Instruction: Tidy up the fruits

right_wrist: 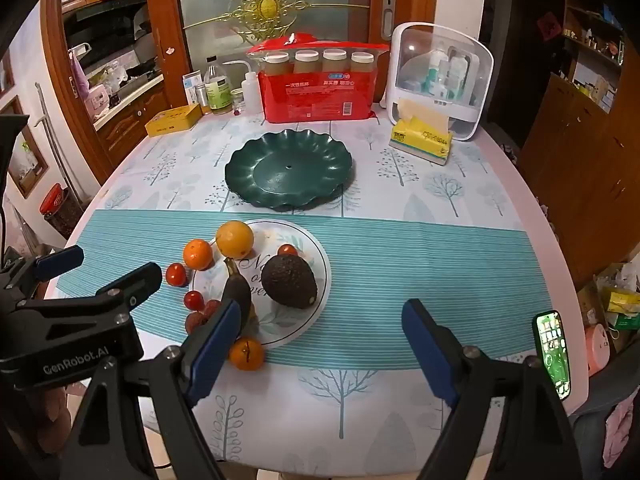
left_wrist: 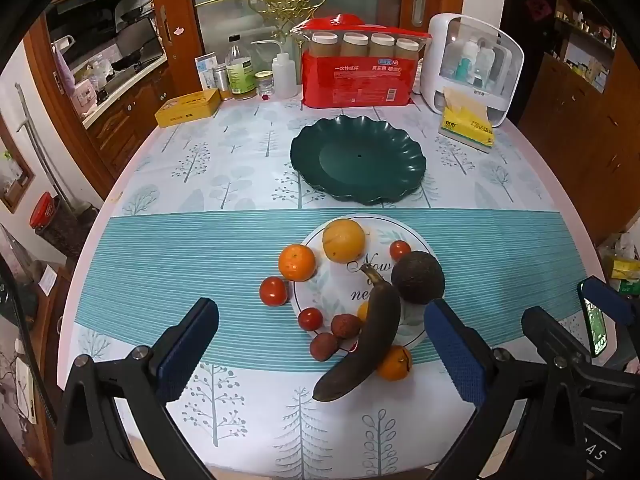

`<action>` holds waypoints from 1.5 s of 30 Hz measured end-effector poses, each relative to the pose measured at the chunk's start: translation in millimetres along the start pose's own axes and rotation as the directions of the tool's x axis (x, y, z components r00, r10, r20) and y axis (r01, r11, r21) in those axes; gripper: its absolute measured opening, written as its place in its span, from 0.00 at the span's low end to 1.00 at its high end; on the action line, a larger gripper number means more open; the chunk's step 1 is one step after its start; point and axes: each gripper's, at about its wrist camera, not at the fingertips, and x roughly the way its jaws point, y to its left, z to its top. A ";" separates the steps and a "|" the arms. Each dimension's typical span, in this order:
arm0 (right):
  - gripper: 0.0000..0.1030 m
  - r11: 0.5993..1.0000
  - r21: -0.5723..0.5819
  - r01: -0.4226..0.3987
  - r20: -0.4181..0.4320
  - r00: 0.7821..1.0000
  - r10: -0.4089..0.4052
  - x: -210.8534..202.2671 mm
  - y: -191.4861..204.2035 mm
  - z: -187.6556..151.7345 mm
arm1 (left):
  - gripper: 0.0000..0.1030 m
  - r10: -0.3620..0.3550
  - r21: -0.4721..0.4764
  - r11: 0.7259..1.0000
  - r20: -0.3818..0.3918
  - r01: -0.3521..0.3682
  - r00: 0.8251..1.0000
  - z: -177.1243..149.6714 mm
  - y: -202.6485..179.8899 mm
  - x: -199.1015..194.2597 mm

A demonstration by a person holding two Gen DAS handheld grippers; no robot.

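Hovering above the near edge of the bench point(left_wrist: 248, 160), the left hand-held gripper point(left_wrist: 320, 344) and the right hand-held gripper point(right_wrist: 320, 340) are both standing with their jaws spread wide, holding nothing. The fruits are lying on and around a white printed plate point(left_wrist: 416, 240) on the teal striped band, while the dark green scalloped dish point(left_wrist: 358, 160) is sitting bare farther back. Judging from this, the round pieces are posing the main risk: the tomatoes point(left_wrist: 273, 291), the lychees point(left_wrist: 323, 346) and the small orange point(left_wrist: 297, 263) are resting loose at the plate's rim or off it, so a nudging finger could be sending one rolling toward the bench edge. The dark banana point(left_wrist: 370, 336) is looking soft and overripe, so a hard pinch would probably be bruising it. Its long axis is running from near-left to far-right in the left wrist view, stem pointing away toward the avocado point(left_wrist: 418, 277) and the yellow orange point(left_wrist: 344, 240), blunt end overhanging the plate toward the camera, just beside another small orange point(left_wrist: 394, 362).
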 end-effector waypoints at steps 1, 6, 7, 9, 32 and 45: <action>0.81 1.000 0.001 -0.001 0.001 1.000 0.001 0.0 0.3 0.1 | 0.99 -0.002 0.002 1.000 -0.002 0.002 1.000 -0.1 0.2 0.5; 0.81 1.000 0.001 -0.004 -0.001 1.000 0.004 0.5 2.5 0.4 | 0.99 0.004 0.000 1.000 -0.004 -0.004 1.000 0.0 6.4 1.4; 0.81 1.000 0.000 -0.004 -0.002 1.000 0.004 0.6 3.2 0.6 | 0.99 0.005 0.000 1.000 -0.007 -0.005 1.000 0.4 5.3 1.1; 0.81 1.000 0.001 -0.003 0.002 1.000 0.003 0.0 3.5 -0.1 | 0.99 0.006 0.000 1.000 -0.007 -0.006 1.000 0.9 4.5 1.0; 0.81 1.000 0.006 0.001 -0.007 1.000 -0.001 -1.1 5.7 -3.6 | 0.99 0.010 0.007 1.000 -0.009 -0.010 1.000 -6.6 9.4 -0.6; 0.81 1.000 0.003 -0.016 0.019 1.000 0.016 -14.1 6.2 -13.9 | 0.99 0.020 -0.006 1.000 0.006 -0.020 1.000 -18.6 7.3 -18.6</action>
